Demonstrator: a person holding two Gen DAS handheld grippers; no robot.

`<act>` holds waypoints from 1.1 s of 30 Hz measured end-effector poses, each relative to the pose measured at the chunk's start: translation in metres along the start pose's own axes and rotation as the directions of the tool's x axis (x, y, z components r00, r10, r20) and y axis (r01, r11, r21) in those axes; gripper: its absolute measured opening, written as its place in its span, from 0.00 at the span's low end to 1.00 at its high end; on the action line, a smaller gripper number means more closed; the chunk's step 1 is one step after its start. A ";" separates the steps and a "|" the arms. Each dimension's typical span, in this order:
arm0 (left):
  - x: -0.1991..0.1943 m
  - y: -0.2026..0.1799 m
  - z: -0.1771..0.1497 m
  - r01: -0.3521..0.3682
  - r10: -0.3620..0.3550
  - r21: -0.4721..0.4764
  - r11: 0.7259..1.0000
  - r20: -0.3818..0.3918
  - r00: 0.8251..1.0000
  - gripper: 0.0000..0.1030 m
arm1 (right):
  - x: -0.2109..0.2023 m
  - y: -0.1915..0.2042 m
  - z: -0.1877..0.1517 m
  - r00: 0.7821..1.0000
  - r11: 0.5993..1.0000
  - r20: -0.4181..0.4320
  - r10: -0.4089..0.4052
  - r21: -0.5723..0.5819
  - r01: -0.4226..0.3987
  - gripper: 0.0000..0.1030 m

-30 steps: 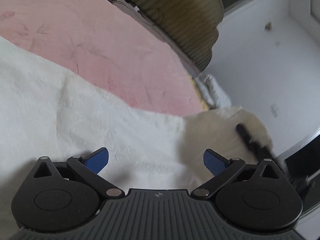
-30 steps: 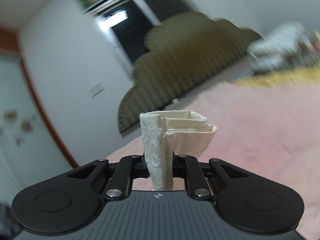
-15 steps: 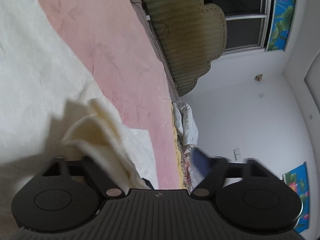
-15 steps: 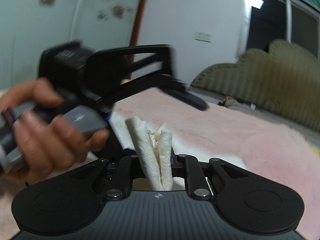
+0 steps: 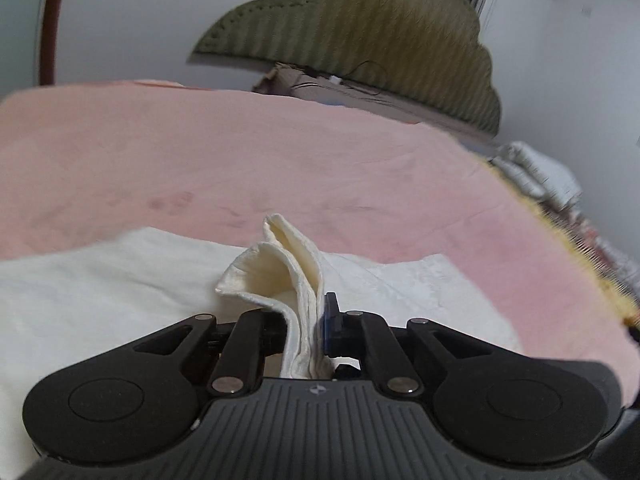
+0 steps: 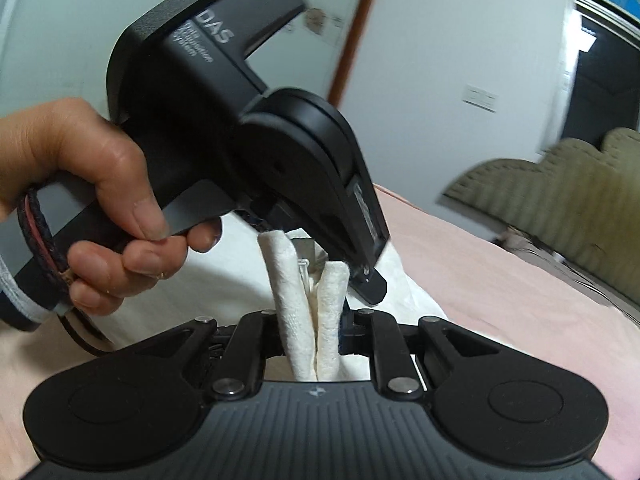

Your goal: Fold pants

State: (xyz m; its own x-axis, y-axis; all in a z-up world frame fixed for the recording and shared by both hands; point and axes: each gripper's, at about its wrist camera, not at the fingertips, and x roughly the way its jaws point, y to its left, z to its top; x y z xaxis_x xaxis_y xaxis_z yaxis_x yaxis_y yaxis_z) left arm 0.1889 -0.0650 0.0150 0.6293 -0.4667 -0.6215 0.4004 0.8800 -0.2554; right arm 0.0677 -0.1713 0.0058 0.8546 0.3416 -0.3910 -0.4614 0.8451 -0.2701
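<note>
Through my left wrist camera, my left gripper is clamped on a bunched fold of the cream pants; its jaws have just been closing onto that cloth. The rest of the pants lies spread on the pink bedspread, with the olive headboard beyond.

Through my right wrist camera, my right gripper pinches two rolled folds of the pants, jaws narrow around them. My left hand holds the left gripper just above, touching the same cloth.
</note>
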 end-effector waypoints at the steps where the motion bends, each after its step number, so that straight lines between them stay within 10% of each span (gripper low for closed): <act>1: 0.000 0.006 -0.001 -0.018 0.018 0.004 1.000 -0.005 1.000 0.09 | 0.005 0.003 0.002 1.000 1.000 0.001 0.016 -0.003 -0.016 0.14; 10: -0.007 0.020 -0.021 -0.089 0.088 0.057 0.994 0.024 0.996 0.12 | 0.035 0.021 0.008 0.997 0.997 -0.029 0.064 -0.028 -0.065 0.15; 17: 0.000 0.035 -0.026 -0.171 0.171 0.023 0.985 -0.029 0.985 0.59 | 0.052 0.004 0.003 0.982 0.991 -0.135 0.135 0.021 -0.133 0.36; 23: -0.028 0.055 -0.030 -0.354 0.354 -0.008 0.935 0.042 0.934 0.75 | 0.003 -0.025 0.003 0.935 0.926 -0.035 0.353 0.156 -0.344 0.36; 28: -0.035 0.046 -0.045 -0.401 0.403 0.136 0.906 0.013 0.915 0.84 | 0.014 -0.064 -0.015 0.951 0.880 -0.040 0.305 0.392 -0.266 0.36; 33: -0.045 0.037 -0.067 -0.561 0.551 0.255 0.788 0.116 0.827 0.92 | 0.019 -0.048 -0.017 0.956 0.924 -0.099 0.277 0.302 -0.236 0.38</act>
State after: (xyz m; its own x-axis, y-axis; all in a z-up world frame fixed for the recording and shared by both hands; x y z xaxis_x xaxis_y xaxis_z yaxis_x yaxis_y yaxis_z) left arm 0.1305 -0.0056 -0.0158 0.8180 0.0884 -0.5684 0.1324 0.9326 0.3356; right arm 0.1020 -0.2129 -0.0036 0.6654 0.5200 -0.5355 -0.5563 0.8239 0.1088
